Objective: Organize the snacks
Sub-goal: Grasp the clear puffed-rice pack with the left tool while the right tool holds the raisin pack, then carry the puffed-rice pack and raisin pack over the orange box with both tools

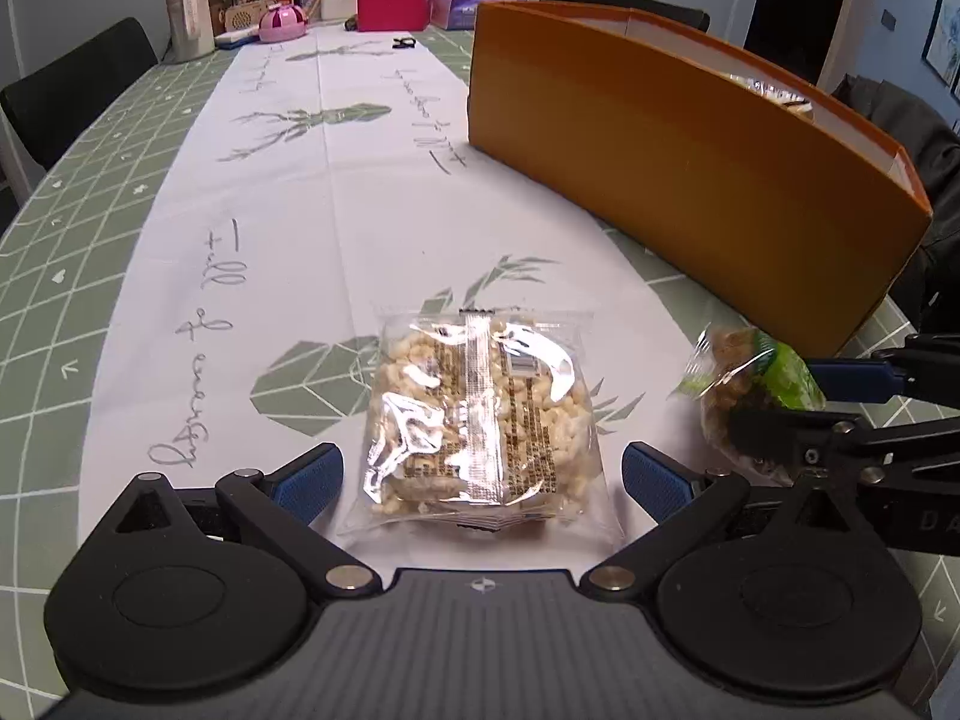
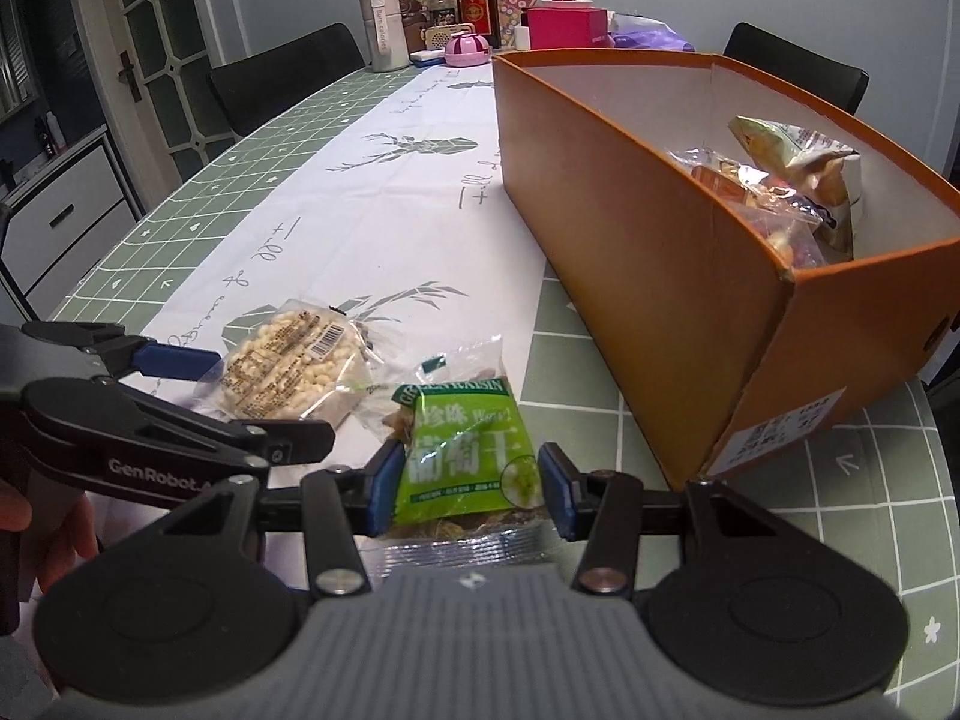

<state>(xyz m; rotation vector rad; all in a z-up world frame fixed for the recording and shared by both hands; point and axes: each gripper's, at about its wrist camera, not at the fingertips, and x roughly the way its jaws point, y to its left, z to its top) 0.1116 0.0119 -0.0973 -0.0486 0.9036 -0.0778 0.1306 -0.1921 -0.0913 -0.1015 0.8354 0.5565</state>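
**Two snack packets at the near end of the worktop**

We see the orange box [image 2: 660, 252] on the right of the worktop [image 2: 372, 228], with several wrapped snacks [image 2: 780, 180] at its near end. Our left tool [image 1: 480, 480] stands wide open around the clear puffed-rice packet [image 1: 480, 414], pads apart from it. Our right tool [image 2: 468, 489] grips the green raisin packet [image 2: 468, 450] just right of it.

The left wrist view sits low and close over the table [image 1: 90, 276], angled down its length toward the far end. The right wrist view looks the same way from nearer the right edge. Both share the orange box [image 1: 690, 180] and puffed-rice packet [image 1: 480, 414].
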